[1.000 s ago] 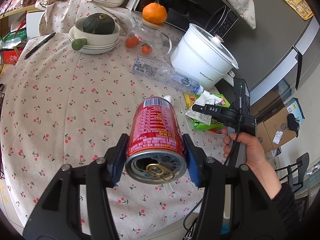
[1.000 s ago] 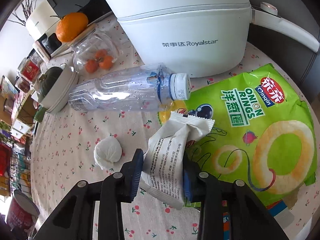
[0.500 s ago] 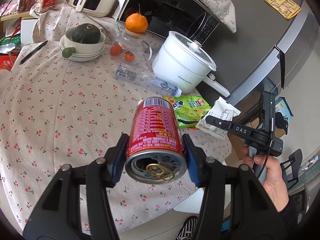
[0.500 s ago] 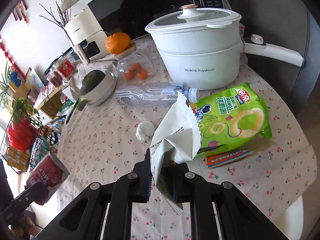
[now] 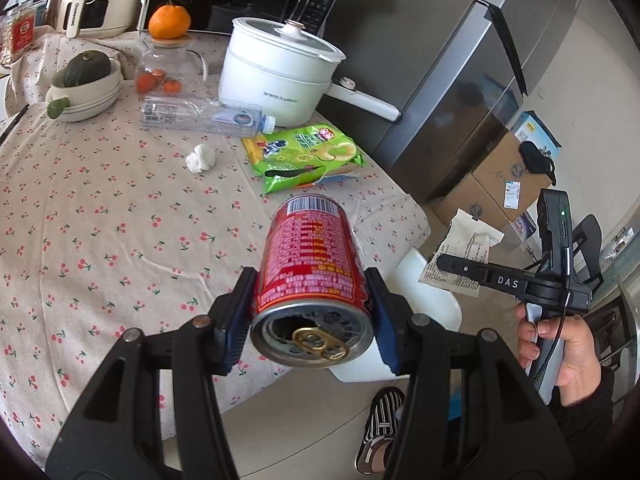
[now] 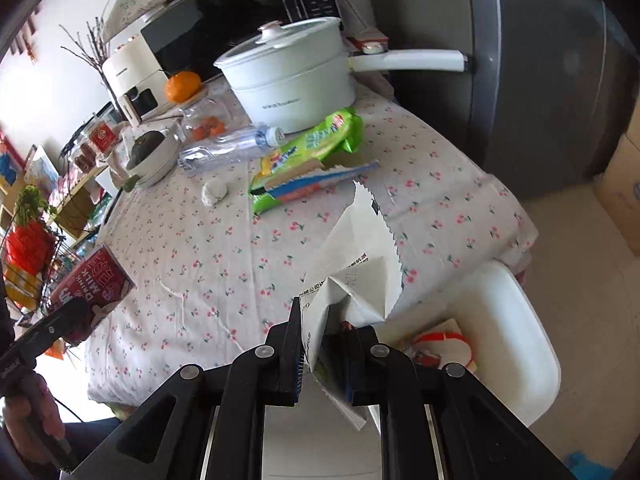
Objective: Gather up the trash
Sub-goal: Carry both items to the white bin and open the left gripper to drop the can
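Red can (image 5: 310, 264) clamped in left tool (image 5: 310, 322); white wrapper (image 6: 354, 276) pinched in right tool (image 6: 326, 354)

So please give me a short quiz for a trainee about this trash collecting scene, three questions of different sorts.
1. True or false: the left gripper is shut on the red drink can.
2. What does the right gripper hold? A) clear plastic bottle B) white paper wrapper C) green snack bag
3. Name the small crumpled white thing lying on the cherry-print tablecloth.

Key: 1 true. 2 B, the white paper wrapper. 3 a white tissue ball.
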A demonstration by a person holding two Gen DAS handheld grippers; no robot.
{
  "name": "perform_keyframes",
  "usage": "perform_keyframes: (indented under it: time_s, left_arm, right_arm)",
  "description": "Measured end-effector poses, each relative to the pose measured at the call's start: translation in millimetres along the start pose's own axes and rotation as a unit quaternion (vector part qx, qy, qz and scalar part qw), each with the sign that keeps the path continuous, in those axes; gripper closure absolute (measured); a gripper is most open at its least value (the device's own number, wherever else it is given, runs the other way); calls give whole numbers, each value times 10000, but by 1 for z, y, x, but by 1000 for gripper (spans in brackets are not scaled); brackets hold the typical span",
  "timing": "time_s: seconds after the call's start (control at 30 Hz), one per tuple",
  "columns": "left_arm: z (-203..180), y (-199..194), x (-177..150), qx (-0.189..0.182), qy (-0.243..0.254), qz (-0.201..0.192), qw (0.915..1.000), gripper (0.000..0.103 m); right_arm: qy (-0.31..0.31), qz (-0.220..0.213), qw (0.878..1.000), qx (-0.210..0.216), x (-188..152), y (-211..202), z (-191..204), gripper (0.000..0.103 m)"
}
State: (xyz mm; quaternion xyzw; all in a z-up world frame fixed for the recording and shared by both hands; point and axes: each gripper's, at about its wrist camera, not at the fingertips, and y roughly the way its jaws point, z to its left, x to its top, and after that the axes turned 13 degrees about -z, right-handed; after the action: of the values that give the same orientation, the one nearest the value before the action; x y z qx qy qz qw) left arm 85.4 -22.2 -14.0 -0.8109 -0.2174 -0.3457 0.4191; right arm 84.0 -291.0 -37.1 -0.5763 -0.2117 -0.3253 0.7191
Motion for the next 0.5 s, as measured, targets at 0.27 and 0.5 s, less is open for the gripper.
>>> perform_keyframes:
  time_s: [0.27, 0.5]
  left_arm:
    - [-57, 29, -24, -321, 484, 226, 9981, 48]
    - [-97, 64, -43, -547, 635, 419, 9956, 48]
  right_arm:
    - [210, 110, 9992, -321, -25, -30, -59, 88]
    - [460, 204, 9974, -508, -39, -48, -106, 87]
